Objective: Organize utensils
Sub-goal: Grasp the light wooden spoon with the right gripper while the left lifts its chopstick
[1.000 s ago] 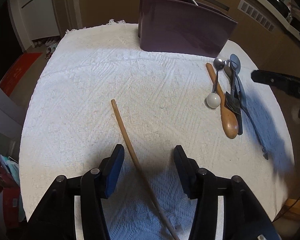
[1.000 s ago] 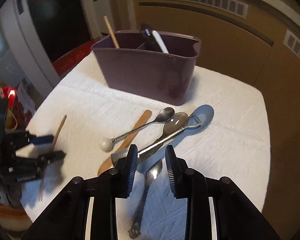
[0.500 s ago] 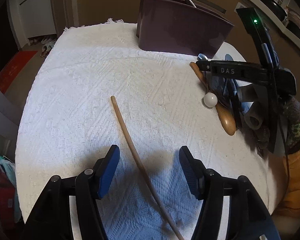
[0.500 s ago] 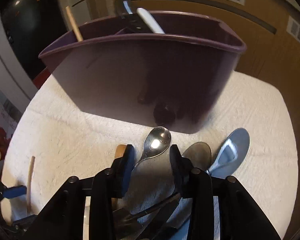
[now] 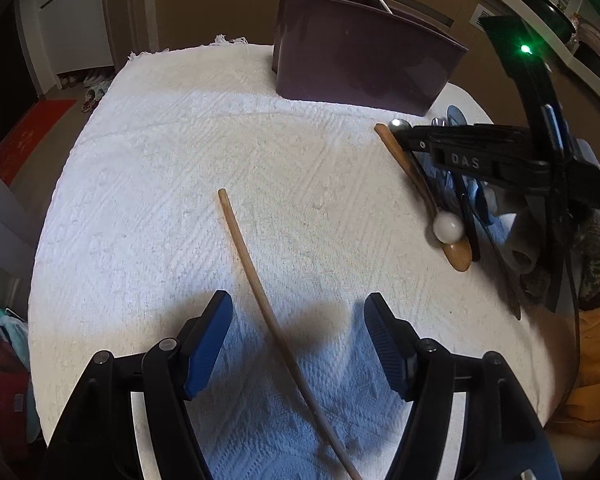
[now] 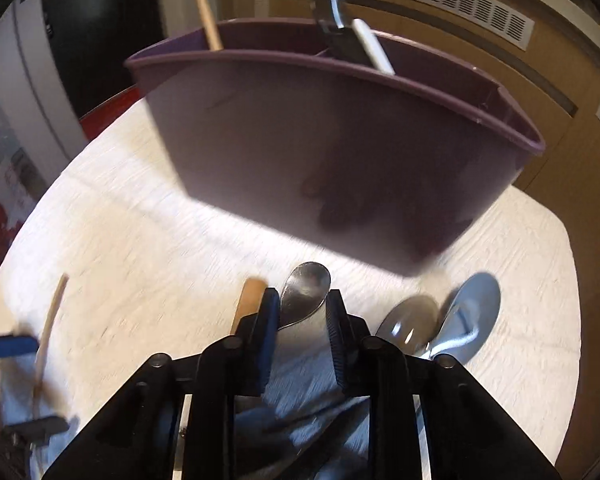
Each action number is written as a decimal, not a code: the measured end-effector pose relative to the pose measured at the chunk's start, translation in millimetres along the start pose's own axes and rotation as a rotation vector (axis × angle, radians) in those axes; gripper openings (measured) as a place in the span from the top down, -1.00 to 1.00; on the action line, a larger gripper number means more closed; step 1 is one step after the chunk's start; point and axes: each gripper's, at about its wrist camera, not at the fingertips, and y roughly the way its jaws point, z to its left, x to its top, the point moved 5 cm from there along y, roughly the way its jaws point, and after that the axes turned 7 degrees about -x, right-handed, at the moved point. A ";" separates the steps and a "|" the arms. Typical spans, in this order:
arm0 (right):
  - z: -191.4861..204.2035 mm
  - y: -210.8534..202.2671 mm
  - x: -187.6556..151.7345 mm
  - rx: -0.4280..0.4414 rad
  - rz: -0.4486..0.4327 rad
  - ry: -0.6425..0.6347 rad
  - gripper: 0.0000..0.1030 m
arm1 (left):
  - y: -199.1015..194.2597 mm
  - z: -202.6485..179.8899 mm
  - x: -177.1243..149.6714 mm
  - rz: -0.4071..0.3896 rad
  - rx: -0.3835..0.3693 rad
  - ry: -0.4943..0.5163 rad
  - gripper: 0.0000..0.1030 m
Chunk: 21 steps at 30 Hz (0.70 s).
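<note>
while the dark purple plastic utensil caddy (image 6: 340,152) stands at the far edge of the white-towelled desk (image 5: 172,168), the right hand-held gripper (image 6: 302,308) straddles the steel spoon (image 6: 305,292) lying just in front of the caddy — jaws closing, not yet pinching it, so as to lift it in. the left hand-held gripper (image 5: 298,336), well back from the caddy, is opening around the untouched long thin wooden stick (image 5: 256,280) — apparently readying a grab.
</note>
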 end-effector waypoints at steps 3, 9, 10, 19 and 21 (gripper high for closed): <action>4.7 -13.5 -17.5 0.041 0.010 -0.028 0.70 | -0.1 0.0 0.5 0.001 0.003 -0.015 -0.25; 0.7 -39.6 -51.7 0.079 0.021 -0.066 0.90 | -0.2 2.0 3.0 0.007 0.028 -0.041 0.16; -0.4 -42.8 -57.0 0.084 0.025 -0.067 0.90 | 0.0 2.8 5.3 0.004 0.039 -0.045 0.29; -28.3 -70.2 -95.3 0.084 -0.023 -0.028 0.86 | 5.7 -1.4 20.2 0.004 -0.021 -0.051 0.92; -29.7 -72.8 -99.6 0.088 -0.030 -0.029 0.85 | 3.8 -9.9 22.3 -0.006 -0.001 -0.016 0.92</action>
